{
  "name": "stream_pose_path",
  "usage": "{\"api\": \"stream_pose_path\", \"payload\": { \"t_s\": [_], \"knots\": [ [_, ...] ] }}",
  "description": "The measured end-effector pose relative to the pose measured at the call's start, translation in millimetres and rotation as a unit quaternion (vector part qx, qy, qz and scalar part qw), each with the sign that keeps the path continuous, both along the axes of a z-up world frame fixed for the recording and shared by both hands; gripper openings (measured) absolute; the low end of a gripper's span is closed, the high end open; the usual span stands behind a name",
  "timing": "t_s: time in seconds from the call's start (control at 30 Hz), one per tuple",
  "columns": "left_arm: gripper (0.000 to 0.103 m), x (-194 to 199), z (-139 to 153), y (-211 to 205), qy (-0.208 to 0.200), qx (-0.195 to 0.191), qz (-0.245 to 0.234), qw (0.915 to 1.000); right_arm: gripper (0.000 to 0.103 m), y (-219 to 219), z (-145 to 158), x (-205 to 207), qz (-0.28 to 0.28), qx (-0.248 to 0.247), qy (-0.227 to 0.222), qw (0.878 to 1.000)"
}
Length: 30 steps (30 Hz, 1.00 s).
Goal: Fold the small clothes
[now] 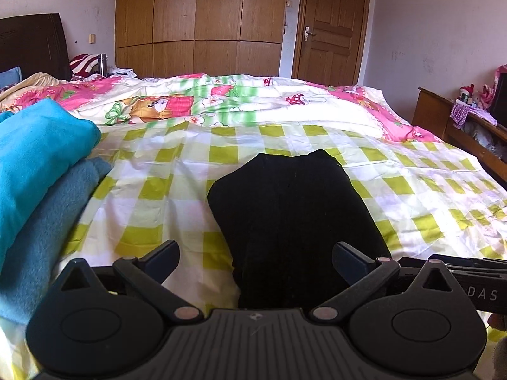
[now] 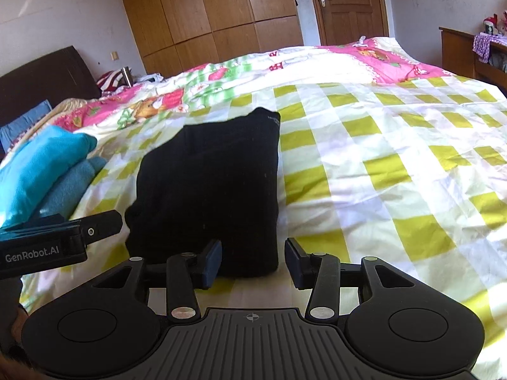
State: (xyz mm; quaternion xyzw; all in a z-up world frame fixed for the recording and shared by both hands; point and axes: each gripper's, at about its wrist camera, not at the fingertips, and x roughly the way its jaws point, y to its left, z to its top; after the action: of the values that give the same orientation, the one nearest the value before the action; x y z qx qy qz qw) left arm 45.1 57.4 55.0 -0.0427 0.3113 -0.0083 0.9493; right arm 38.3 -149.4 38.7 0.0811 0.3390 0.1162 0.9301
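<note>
A folded black garment (image 1: 291, 209) lies flat on the green-and-white checked bedsheet (image 1: 152, 190). In the left wrist view my left gripper (image 1: 256, 259) stands wide open just above the garment's near end, which runs under the gap without touching the pads. In the right wrist view the same black garment (image 2: 209, 190) lies ahead and to the left. My right gripper (image 2: 253, 262) is open at its near right corner, the left fingertip over the cloth edge and bare sheet in the gap. The left gripper's body (image 2: 47, 243) shows at the left edge.
A stack of folded blue clothes (image 1: 38, 164) sits on the bed left of the black garment, also seen as blue clothes (image 2: 41, 167). A pink cartoon quilt (image 1: 221, 101) covers the far half. A wooden cabinet (image 1: 459, 120) stands right of the bed; wardrobe (image 1: 202, 15) behind.
</note>
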Motion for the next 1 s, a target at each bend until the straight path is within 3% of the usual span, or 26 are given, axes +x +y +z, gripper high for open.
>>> {"api": "stream_pose_path", "payload": {
  "t_s": [0.03,0.13,0.27,0.43,0.53,0.67,0.73,0.83,1.0],
  "knots": [
    [0.103,11.7,-3.5,2.0,0.007,0.001,-0.004,1.0,0.055,-1.2,3.2,11.2,0.003,0.008,-0.001,1.0],
    [0.103,41.2,-18.9,6.1,0.035,0.005,-0.018,0.9992,0.056,1.1,1.7,43.1,0.019,0.014,0.003,1.0],
    [0.103,59.5,-39.5,12.8,0.063,0.0,-0.042,0.9972,0.056,2.1,-17.4,88.7,0.027,0.042,0.043,0.998],
    [0.103,70.0,-70.7,23.4,0.105,-0.061,-0.043,0.9916,0.069,2.4,-38.8,121.7,0.05,0.094,0.07,0.992],
    [0.103,77.7,-76.0,15.4,0.118,-0.06,-0.06,0.9894,0.071,3.9,-50.2,133.4,0.054,0.116,0.082,0.988],
    [0.1,77.8,-69.6,-13.8,0.127,-0.058,-0.096,0.9856,0.058,-3.0,-59.7,139.7,0.057,0.136,0.1,0.984],
    [0.097,75.6,-63.2,-38.6,0.116,-0.029,-0.122,0.9853,0.048,-10.0,-54.8,136.5,0.057,0.142,0.105,0.983],
    [0.097,78.8,-57.6,-78.2,0.11,-0.032,-0.163,0.98,0.046,-24.3,-43.2,126.4,0.046,0.127,0.101,0.986],
    [0.098,97.5,-60.6,-142.8,0.111,-0.058,-0.198,0.9722,0.046,-87.6,-30.3,110.8,0.0,0.108,0.089,0.99]
  ]
}}
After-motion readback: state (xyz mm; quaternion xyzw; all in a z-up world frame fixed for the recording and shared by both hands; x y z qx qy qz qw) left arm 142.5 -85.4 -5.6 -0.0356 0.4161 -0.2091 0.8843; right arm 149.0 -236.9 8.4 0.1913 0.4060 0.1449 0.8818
